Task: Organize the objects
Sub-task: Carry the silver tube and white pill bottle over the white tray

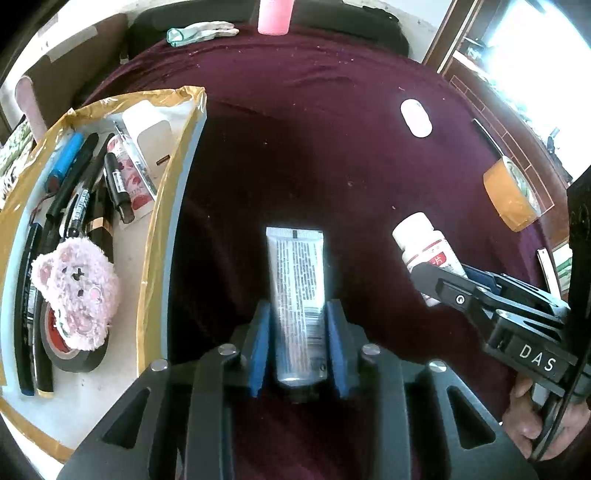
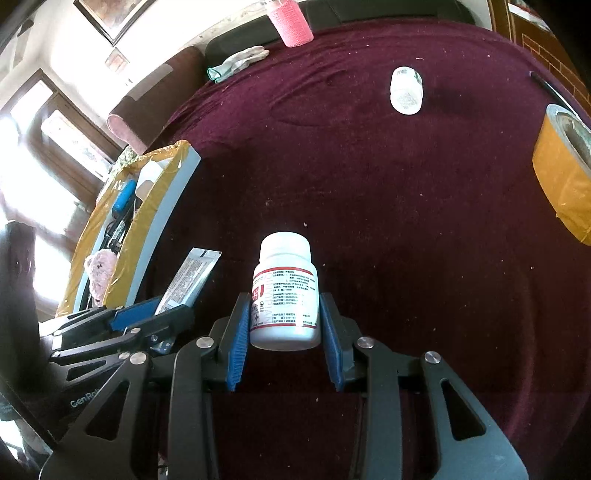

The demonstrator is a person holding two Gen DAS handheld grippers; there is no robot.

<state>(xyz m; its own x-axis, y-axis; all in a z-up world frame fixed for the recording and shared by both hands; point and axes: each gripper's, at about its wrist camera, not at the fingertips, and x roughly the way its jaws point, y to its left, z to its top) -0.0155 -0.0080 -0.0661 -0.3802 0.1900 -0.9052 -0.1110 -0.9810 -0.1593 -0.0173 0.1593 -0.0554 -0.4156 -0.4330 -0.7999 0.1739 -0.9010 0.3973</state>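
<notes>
My left gripper (image 1: 297,306) is shut on a silver tube (image 1: 297,288) with black print, its crimped end pointing forward. My right gripper (image 2: 282,299) is shut on a white pill bottle (image 2: 284,291) with a red-and-white label. Both are held above the maroon tablecloth (image 1: 332,147). In the left wrist view the bottle (image 1: 424,247) and right gripper (image 1: 443,284) are at the right. In the right wrist view the tube (image 2: 190,277) and left gripper (image 2: 155,314) are at the left. A tape-edged box (image 1: 162,229) left of both grippers holds pens, a blue cylinder, tape and a pink plush bear (image 1: 77,291).
A second small white bottle (image 2: 406,88) lies on the cloth ahead. A brown tape roll (image 2: 565,177) stands at the right. A pink cup (image 2: 291,22) and a pale glove (image 2: 240,61) are at the table's far edge.
</notes>
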